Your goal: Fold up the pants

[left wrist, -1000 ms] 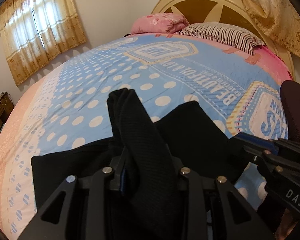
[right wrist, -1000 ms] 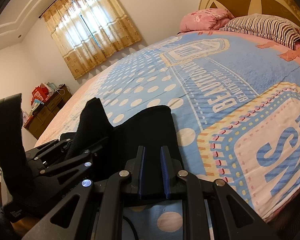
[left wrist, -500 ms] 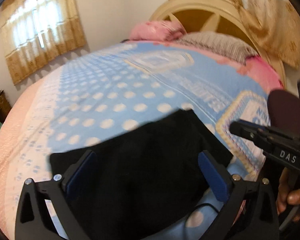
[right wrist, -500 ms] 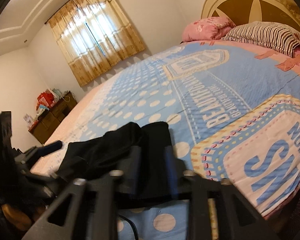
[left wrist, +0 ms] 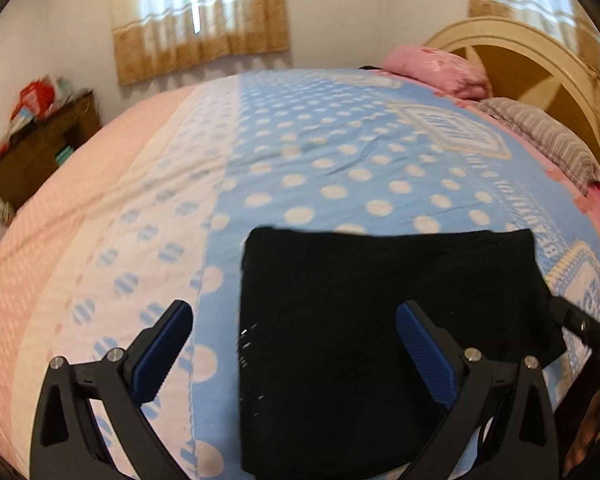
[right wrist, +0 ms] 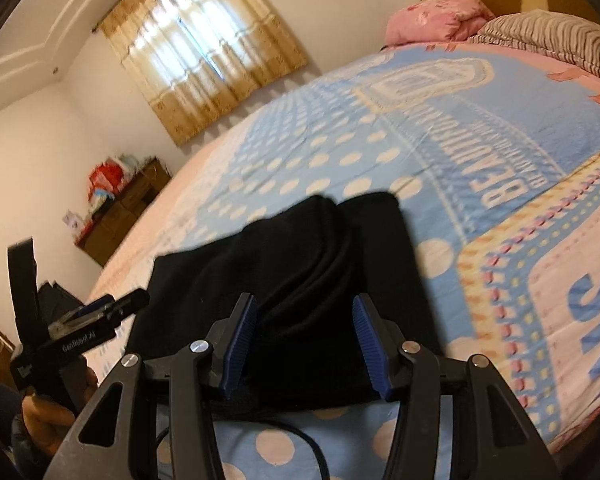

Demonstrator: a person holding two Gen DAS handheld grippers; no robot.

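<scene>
The black pants lie folded into a flat rectangle on the blue dotted bedsheet, near the bed's front edge. My left gripper hovers wide open over the pants' left edge. One pad is above the sheet, the other above the cloth, and neither touches it. In the right wrist view the pants show a raised fold in the middle. My right gripper is low over their near edge. Its jaws are opening and the pads stand clear of the cloth between them.
A pink pillow and a striped pillow lie by the cream headboard at the far right. A wooden cabinet with clutter stands off the bed's left. A person's hand holds the left tool.
The left gripper let go of the bunched cloth, opened wide and swung left. The right gripper opened off the pants' edge. The pants dropped flat onto the sheet.
</scene>
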